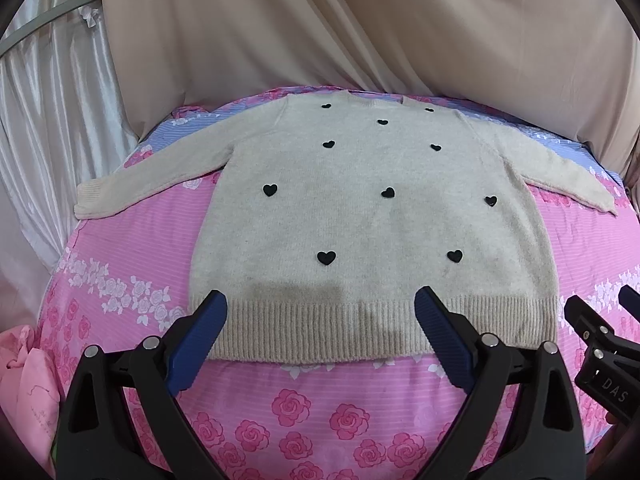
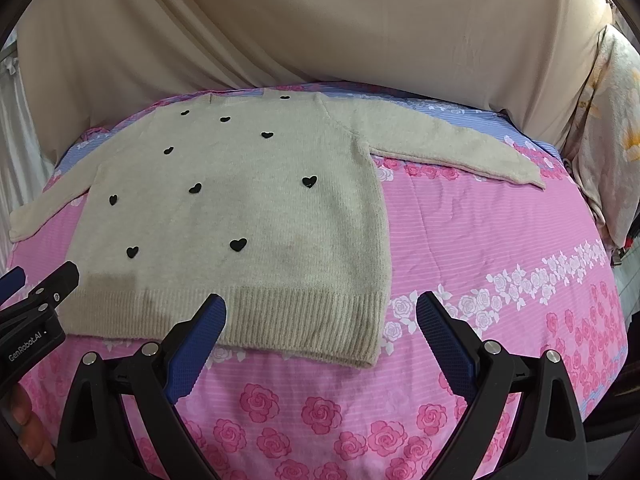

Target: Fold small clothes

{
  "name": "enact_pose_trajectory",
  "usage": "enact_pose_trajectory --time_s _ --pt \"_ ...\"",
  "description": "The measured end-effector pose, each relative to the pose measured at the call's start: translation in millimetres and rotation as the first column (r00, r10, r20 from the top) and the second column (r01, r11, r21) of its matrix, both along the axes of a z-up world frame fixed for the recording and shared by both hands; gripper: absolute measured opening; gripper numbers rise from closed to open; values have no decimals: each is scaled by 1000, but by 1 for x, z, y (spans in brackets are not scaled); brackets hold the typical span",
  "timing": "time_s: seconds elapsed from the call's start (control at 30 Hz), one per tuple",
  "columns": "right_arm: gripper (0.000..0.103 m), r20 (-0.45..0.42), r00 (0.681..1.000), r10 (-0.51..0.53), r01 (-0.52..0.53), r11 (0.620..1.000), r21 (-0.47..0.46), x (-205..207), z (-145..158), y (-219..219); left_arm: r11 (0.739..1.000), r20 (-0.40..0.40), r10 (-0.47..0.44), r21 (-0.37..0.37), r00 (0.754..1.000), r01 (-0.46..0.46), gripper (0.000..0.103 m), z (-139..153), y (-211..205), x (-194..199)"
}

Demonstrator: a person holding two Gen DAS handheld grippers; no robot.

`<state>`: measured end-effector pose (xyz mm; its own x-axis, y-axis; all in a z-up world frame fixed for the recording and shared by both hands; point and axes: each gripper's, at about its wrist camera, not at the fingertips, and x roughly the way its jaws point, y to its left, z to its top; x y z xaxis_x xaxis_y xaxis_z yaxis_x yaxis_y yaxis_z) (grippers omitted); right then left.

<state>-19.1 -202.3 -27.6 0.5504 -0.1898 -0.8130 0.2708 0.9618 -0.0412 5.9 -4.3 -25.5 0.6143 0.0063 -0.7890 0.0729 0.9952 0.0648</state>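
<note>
A small beige knit sweater [image 1: 372, 220] with black hearts lies flat, front up, on the pink rose-print bed sheet [image 1: 132, 248], both sleeves spread out to the sides. Its ribbed hem is nearest me. My left gripper [image 1: 322, 300] hovers open over the middle of the hem, holding nothing. My right gripper [image 2: 322, 302] is open too, above the hem's right corner, with its left fingertip [image 2: 212, 308] over the hem. The sweater [image 2: 240, 208] fills the left half of the right wrist view. Each gripper shows at the edge of the other's view.
Beige draped cloth [image 1: 360, 28] hangs behind the bed. White satin curtain [image 1: 52, 128] is at the left. A pink bundle [image 1: 24, 376] sits at the bed's lower left. Floral fabric [image 2: 612, 128] hangs at the right. A hand [image 2: 28, 428] grips the left tool.
</note>
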Motion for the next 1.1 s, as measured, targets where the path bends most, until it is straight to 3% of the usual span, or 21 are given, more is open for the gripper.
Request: enact_pose_trajectory --time_s 1.1 --pt "94 -11 1000 0 0 1000 -2 1 -5 -2 1000 -11 -4 6 1000 4 93 -3 -2 5"
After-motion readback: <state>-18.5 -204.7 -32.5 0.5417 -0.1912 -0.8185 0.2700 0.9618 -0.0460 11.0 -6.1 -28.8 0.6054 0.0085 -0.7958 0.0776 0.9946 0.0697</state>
